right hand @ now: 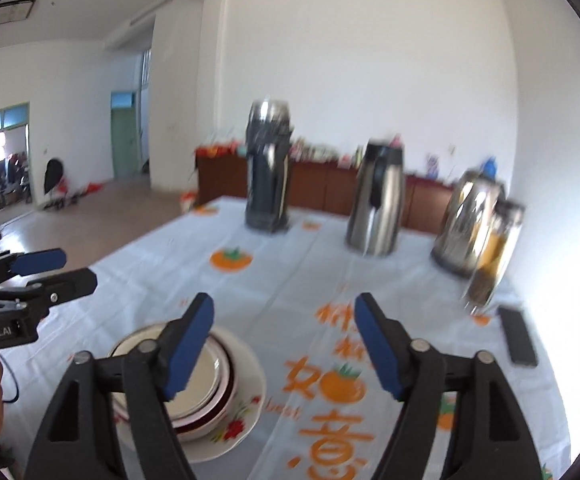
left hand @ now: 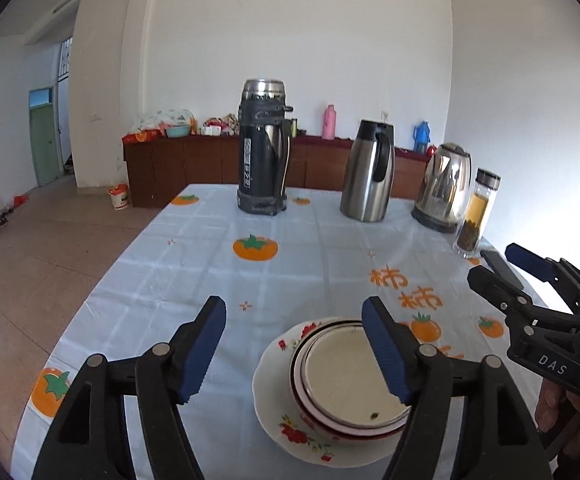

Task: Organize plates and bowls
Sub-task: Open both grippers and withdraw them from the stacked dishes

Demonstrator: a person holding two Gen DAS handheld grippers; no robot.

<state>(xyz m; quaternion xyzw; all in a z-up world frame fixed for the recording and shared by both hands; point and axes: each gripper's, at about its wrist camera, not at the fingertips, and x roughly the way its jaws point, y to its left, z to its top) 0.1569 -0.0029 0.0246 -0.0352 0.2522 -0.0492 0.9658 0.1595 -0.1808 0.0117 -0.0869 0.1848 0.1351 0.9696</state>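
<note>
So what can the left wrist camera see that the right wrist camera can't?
Only the left wrist view shows the pink flask on the far cabinet sharply, and the right tool coming in from the side.

Only the right wrist view shows the bright window in the far room, the big orange writing near the table's front edge, and the left tool.

Both show the stacked bowls on the flowered plate, the dark flask, the steel jug, the kettle and the phone.
</note>
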